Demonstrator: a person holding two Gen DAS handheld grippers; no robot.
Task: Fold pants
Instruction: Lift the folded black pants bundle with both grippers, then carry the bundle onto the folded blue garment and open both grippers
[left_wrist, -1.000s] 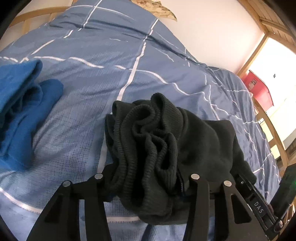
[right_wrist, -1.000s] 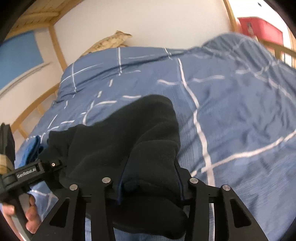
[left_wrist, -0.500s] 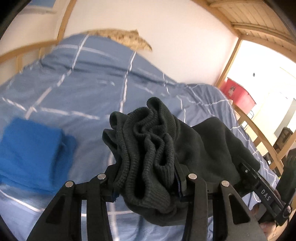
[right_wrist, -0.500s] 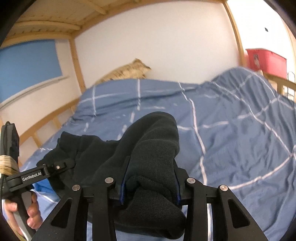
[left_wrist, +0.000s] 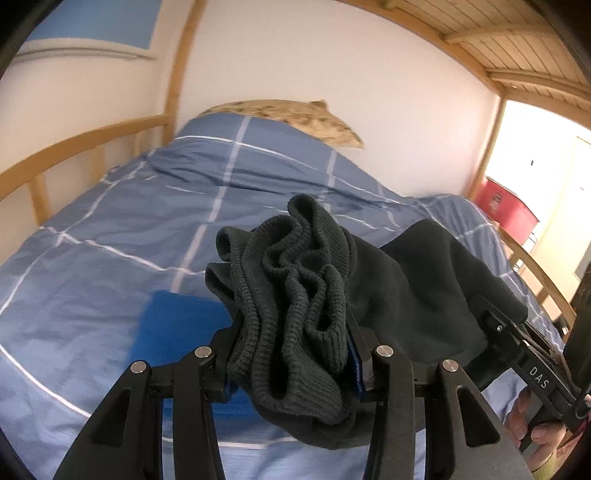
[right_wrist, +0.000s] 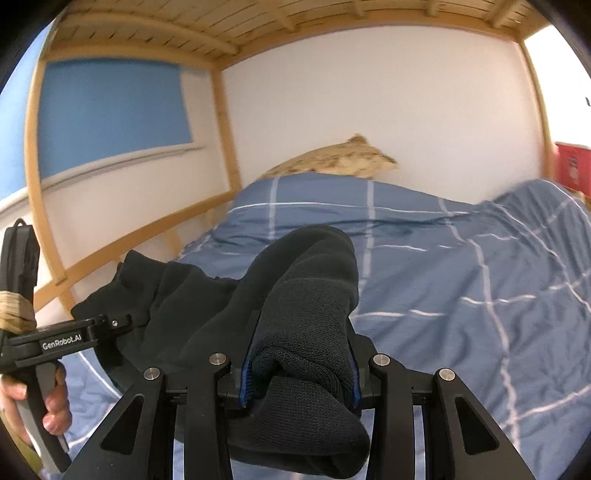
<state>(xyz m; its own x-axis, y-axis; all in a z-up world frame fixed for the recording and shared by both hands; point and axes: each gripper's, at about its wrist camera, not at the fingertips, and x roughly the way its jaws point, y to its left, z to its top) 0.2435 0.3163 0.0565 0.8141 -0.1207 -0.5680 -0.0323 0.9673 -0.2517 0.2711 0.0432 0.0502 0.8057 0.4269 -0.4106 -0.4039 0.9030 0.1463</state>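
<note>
The black knit pants (left_wrist: 295, 302) hang bunched between both grippers, lifted above the blue checked bed. My left gripper (left_wrist: 291, 354) is shut on a ribbed, gathered end of the pants. My right gripper (right_wrist: 299, 373) is shut on the other thick folded end (right_wrist: 306, 295). The cloth spans between them; in the left wrist view the right gripper (left_wrist: 532, 365) shows at the far right, and in the right wrist view the left gripper (right_wrist: 74, 336) shows at the left.
A folded bright blue garment (left_wrist: 177, 328) lies on the duvet (left_wrist: 129, 229) below my left gripper. A patterned pillow (left_wrist: 295, 118) sits at the head by the white wall. Wooden bed rails (left_wrist: 74, 147) run along the left; a red box (left_wrist: 509, 210) stands at the right.
Both grippers have risen and tilted up with the pants, so more wall and bunk frame show. The blue garment now lies lower, under the left gripper.
</note>
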